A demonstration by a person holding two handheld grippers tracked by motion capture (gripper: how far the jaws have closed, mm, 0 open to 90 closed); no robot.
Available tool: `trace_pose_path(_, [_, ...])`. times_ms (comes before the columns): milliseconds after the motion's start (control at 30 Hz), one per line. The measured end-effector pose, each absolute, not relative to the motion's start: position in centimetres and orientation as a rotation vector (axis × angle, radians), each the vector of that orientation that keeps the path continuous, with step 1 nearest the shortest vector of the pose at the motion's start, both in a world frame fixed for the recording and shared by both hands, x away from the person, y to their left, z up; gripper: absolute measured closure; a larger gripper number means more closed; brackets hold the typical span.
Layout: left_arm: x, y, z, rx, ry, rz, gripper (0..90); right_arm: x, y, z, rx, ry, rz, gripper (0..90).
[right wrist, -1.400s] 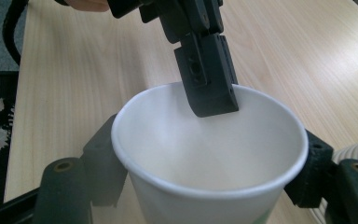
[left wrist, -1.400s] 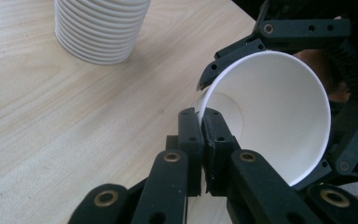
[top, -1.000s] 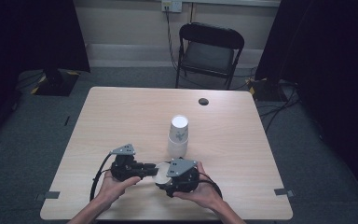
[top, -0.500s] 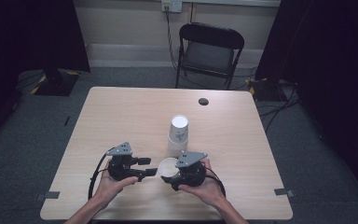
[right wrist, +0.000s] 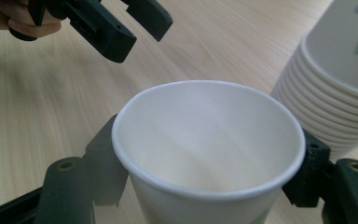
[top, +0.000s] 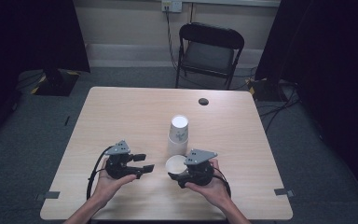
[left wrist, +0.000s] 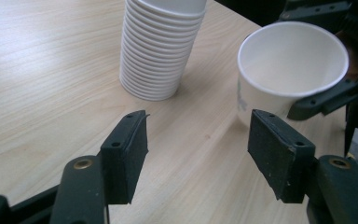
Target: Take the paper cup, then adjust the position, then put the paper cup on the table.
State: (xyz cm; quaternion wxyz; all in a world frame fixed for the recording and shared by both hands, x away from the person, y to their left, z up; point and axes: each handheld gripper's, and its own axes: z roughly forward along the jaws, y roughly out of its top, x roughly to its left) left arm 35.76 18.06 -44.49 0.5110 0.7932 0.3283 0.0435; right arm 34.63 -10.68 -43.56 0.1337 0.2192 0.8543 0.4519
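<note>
While held upright between the jaws of the right gripper [top: 179, 176], single paper cup [right wrist: 208, 154] found at the near edge of the table [top: 121, 112], mouth up and empty. Pads pressing on opposite sides of the wall just under the rim; jaws about half closed around it. Base hidden in the right gripper view; cannot tell whether resting on the wood or lifted clear.

Left gripper [top: 143, 164] noted beside it, on the person's left, apart from the cup. Jaws have just been opening and stand wide, with nothing between the pads [left wrist: 126, 154] but bare tabletop. Cup seen ahead and off to one side in the left gripper view, untouched by that claw.

Stack of cups [top: 178, 135] observed just beyond the single cup, upside down, near but not touching. Small dark disc [top: 203, 101] recorded at the far side of the table; folding chair [top: 209, 51] behind the far edge.

Risks judged as follows. Thin paper wall liable to buckle or go oval if squeezed harder. Grip high under the rim could let the cup swing or slip on a quick move. Stack close enough to be knocked and toppled by a sideways sweep of cup or claw. Open left jaws near enough to clip the rim on approach.
</note>
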Motion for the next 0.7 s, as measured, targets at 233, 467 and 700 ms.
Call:
trace_pose_path(233, [35.8, 18.2, -44.7, 1.944, 0.793, 0.156, 36.3, 34.9, -12.2, -43.2, 0.702, 2.425, 1.331, 30.2])
trace_pose_path(467, [36.1, 18.6, -44.9, 1.962, 0.845, 0.194, 31.5, 35.4, -13.6, -42.9, 0.777, 2.366, 1.338, 30.6])
trace_pose_path(700, [36.3, 19.7, -44.9, 1.989, 0.863, 0.247, 31.1, 36.4, -15.1, -42.6, 0.827, 2.307, 1.334, 31.2])
